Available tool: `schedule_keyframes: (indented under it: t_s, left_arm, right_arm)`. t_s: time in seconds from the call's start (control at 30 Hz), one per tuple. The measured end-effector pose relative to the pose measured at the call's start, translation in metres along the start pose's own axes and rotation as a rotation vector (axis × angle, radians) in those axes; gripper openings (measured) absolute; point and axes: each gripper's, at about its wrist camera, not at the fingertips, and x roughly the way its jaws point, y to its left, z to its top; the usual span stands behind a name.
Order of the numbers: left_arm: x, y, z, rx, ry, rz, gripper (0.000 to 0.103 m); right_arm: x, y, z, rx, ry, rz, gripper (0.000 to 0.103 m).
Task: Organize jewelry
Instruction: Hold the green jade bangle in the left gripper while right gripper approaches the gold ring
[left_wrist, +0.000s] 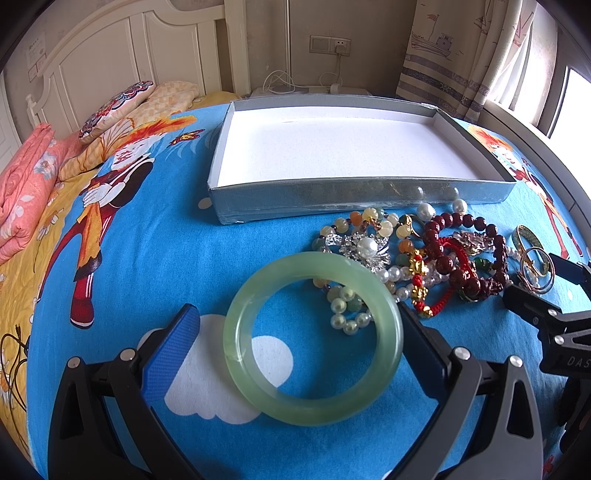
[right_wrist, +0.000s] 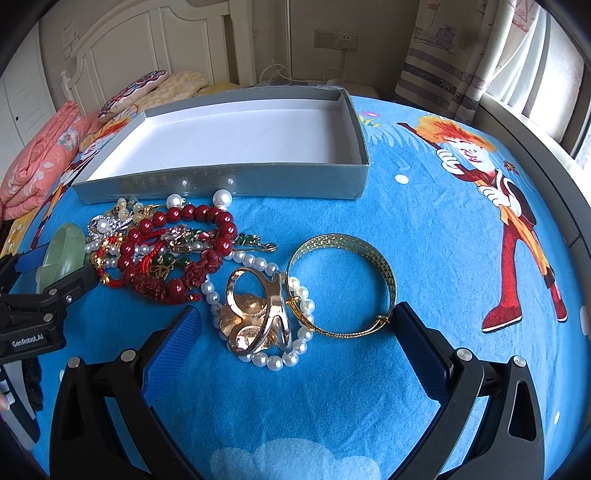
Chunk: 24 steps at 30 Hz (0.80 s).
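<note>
A green jade bangle (left_wrist: 312, 338) lies on the blue bedsheet between the fingers of my open left gripper (left_wrist: 295, 354); its right side touches the right finger. It also shows in the right wrist view (right_wrist: 61, 258). A heap of bead bracelets, pearls and brooches (left_wrist: 413, 258) lies in front of a grey box (left_wrist: 354, 201) with a white inside. My right gripper (right_wrist: 295, 343) is open around a gold bangle (right_wrist: 343, 284), a gold ring-shaped piece (right_wrist: 255, 314) and a pearl string (right_wrist: 295, 332).
Folded pink quilt (left_wrist: 26, 192) and pillows (left_wrist: 122, 107) lie at the bed's far left by a white headboard. A curtain (left_wrist: 461, 55) and window are at the right. The bedsheet has cartoon prints.
</note>
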Motion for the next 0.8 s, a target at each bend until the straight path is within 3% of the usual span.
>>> schedule_keyframes:
  t_s: [0.23, 0.4, 0.73, 0.8]
  left_arm:
    - [-0.008, 0.008, -0.007, 0.058, 0.013, -0.062, 0.101]
    - [-0.026, 0.025, -0.013, -0.008, -0.074, -0.166, 0.101]
    - [-0.012, 0.011, -0.003, 0.060, -0.021, -0.174, 0.100]
    - [-0.014, 0.015, -0.004, 0.044, -0.037, -0.192, 0.079]
  right_arm:
    - [-0.019, -0.003, -0.024, -0.034, -0.001, 0.034, 0.099]
    - [-0.026, -0.013, -0.029, 0.009, -0.026, 0.113, 0.099]
    - [-0.030, -0.021, -0.029, 0.059, -0.051, 0.153, 0.099]
    - [-0.033, -0.023, -0.029, 0.063, -0.069, 0.151, 0.099]
